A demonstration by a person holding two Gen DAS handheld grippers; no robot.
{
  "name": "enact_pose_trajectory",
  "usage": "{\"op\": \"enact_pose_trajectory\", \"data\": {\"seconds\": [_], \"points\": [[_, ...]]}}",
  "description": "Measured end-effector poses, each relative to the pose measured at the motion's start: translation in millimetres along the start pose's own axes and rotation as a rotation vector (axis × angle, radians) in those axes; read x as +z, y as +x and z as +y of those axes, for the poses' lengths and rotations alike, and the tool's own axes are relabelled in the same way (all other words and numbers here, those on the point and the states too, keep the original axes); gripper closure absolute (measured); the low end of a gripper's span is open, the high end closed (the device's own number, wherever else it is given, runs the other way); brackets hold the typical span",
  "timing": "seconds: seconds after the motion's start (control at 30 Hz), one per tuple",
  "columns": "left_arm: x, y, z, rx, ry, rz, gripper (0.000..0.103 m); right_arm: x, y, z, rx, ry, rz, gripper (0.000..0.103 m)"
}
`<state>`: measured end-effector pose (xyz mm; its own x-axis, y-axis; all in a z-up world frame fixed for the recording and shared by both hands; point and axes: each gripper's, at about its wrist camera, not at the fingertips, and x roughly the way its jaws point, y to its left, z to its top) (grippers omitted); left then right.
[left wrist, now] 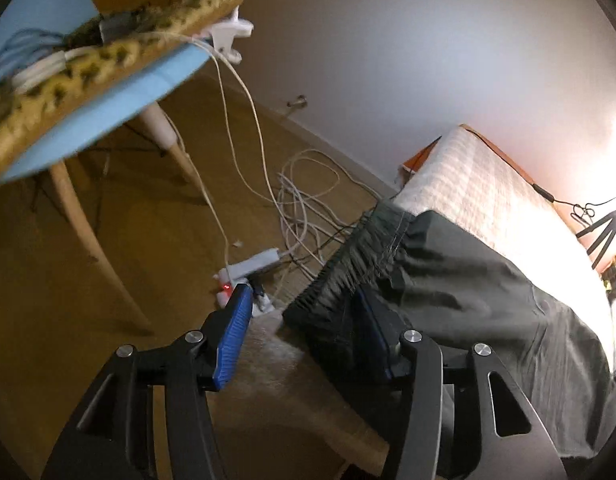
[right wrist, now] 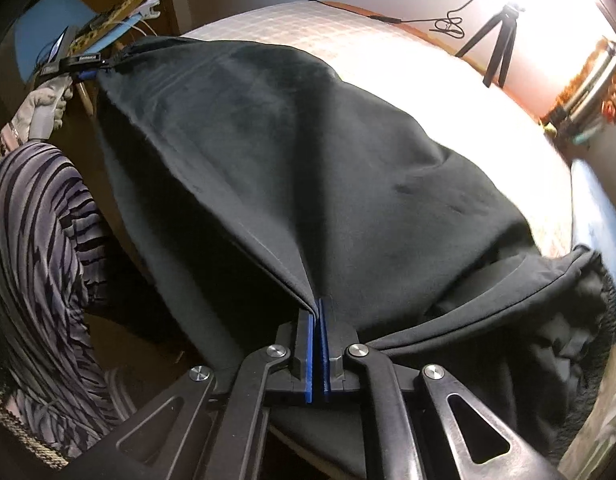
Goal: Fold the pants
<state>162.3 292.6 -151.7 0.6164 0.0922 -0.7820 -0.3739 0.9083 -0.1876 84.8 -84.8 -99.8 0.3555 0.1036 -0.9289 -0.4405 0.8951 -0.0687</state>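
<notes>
Dark green-black pants (left wrist: 487, 292) lie spread over the white bed (left wrist: 479, 184); they fill the right wrist view (right wrist: 308, 160). Their gathered elastic waistband (left wrist: 355, 256) hangs at the bed's edge. My left gripper (left wrist: 304, 304) is open, its right finger against the waistband and its left finger free. My right gripper (right wrist: 316, 312) is shut on a fold of the pants near the leg end and lifts it into a ridge. The left gripper (right wrist: 88, 66) also shows far off at the waistband, held by a gloved hand.
A blue chair (left wrist: 108, 92) with a straw mat and cables stands left of the bed. A power strip (left wrist: 252, 268) and loose white cables lie on the wooden floor. A small tripod (right wrist: 495, 40) stands by the wall. The person's striped leg (right wrist: 40, 240) is at left.
</notes>
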Motion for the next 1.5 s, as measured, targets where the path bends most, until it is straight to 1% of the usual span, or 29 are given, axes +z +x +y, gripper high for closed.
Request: {"op": "enact_pose_trajectory", "data": {"seconds": [0.07,0.17,0.2,0.23,0.27,0.3,0.33,0.4,0.47,0.5,0.53,0.57,0.6,0.67,0.7,0.73,0.77,0.8,0.87,1.0,1.03,1.1,1.17,1.23,1.27,1.33,1.4,1.43,1.5], "points": [[6.1,-11.6,-10.1,-0.002,0.027,-0.021,0.051,-3.4,-4.7,0.0,0.001,0.007,-0.018,0.101],[20.5,-33.2,-33.7,-0.045,0.075,-0.052,0.051,-6.5,-12.0,-7.2,0.013,0.054,-0.06,0.101],[24.9,-39.3,-42.1,-0.062,0.088,-0.061,0.051,-6.7,-13.6,-9.4,0.023,0.069,-0.074,0.098],[31.3,-48.6,-56.3,-0.104,0.105,-0.066,0.051,-6.9,-15.0,-10.2,0.03,0.08,-0.082,0.096],[34.3,-53.5,-64.3,-0.13,0.118,-0.068,0.051,-7.0,-16.6,-10.5,0.034,0.089,-0.087,0.09],[38.1,-59.9,-77.6,-0.161,0.139,-0.068,0.051,-8.9,-20.1,-11.0,0.036,0.1,-0.1,0.071],[42.4,-68.4,-98.2,-0.198,0.176,-0.068,0.051,-11.7,-26.1,-7.8,0.035,0.11,-0.119,0.064],[47.5,-79.0,-126.6,-0.248,0.234,-0.064,0.051,-15.8,-35.9,-9.4,0.043,0.133,-0.153,0.064],[47.6,-92.4,-172.2,-0.313,0.321,-0.052,0.05,-22.1,-48.4,-16.0,0.026,0.165,-0.195,0.063],[46.8,-95.6,-186.4,-0.338,0.349,-0.045,0.046,-26.4,-54.1,-18.9,0.016,0.182,-0.211,0.059],[44.2,-101.1,-210.2,-0.38,0.39,-0.033,0.039,-30.8,-59.9,-25.2,0.001,0.208,-0.231,0.056],[41.0,-105.4,-229.0,-0.413,0.423,-0.023,0.038,-34.4,-64.2,-31.9,-0.013,0.233,-0.247,0.049],[35.6,-110.4,-255.8,-0.456,0.468,-0.004,0.038,-39.5,-68.8,-40.5,-0.029,0.267,-0.265,0.046],[23.6,-116.4,-297.0,-0.516,0.536,0.03,0.038,-49.9,-75.2,-57.2,-0.057,0.335,-0.289,0.045],[19.3,-117.0,-310.8,-0.535,0.556,0.042,0.038,-56.6,-78.3,-67.8,-0.068,0.378,-0.301,0.045],[10.4,-119.5,-336.0,-0.57,0.586,0.069,0.038,-60.7,-79.8,-77.4,-0.073,0.408,-0.307,0.044],[5.0,-119.5,-353.7,-0.599,0.605,0.093,0.037,-65.6,-81.1,-88.0,-0.083,0.443,-0.313,0.041],[-1.5,-120.1,-366.6,-0.619,0.62,0.112,0.037,-67.7,-81.5,-96.1,-0.093,0.462,-0.315,0.037],[-17.1,-119.9,-400.7,-0.66,0.652,0.154,0.037,-74.0,-83.1,-112.4,-0.124,0.49,-0.321,0.034],[-51.6,-114.8,-462.8,-0.706,0.729,0.238,0.031,-86.9,-88.1,-152.2,-0.143,0.568,-0.35,0.034],[-65.9,-112.0,-482.7,-0.728,0.749,0.274,0.031,-90.9,-89.0,-161.1,-0.145,0.595,-0.36,0.034],[-87.5,-110.7,-508.3,-0.776,0.759,0.348,0.03,-100.8,-90.2,-182.3,-0.154,0.65,-0.379,0.034],[-105.9,-104.0,-529.4,-0.801,0.759,0.408,0.029,-108.3,-88.2,-199.1,-0.161,0.69,-0.389,0.034],[-132.9,-96.0,-557.8,-0.828,0.771,0.482,0.029,-118.3,-85.2,-212.9,-0.16,0.737,-0.402,0.034],[-148.4,-91.1,-574.3,-0.84,0.785,0.526,0.029,-124.3,-83.8,-219.1,-0.156,0.759,-0.407,0.034],[-166.8,-84.8,-595.7,-0.851,0.793,0.581,0.029,-136.6,-81.7,-229.4,-0.13,0.802,-0.409,0.034],[-182.3,-78.2,-614.1,-0.85,0.807,0.615,0.029,-149.1,-82.2,-241.7,-0.105,0.839,-0.405,0.035],[-193.6,-71.5,-627.1,-0.838,0.818,0.627,0.029,-155.4,-83.1,-247.8,-0.101,0.863,-0.402,0.035],[-205.3,-60.6,-640.2,-0.82,0.813,0.655,0.029,-173.7,-86.9,-262.0,-0.092,0.934,-0.413,0.035]]}}
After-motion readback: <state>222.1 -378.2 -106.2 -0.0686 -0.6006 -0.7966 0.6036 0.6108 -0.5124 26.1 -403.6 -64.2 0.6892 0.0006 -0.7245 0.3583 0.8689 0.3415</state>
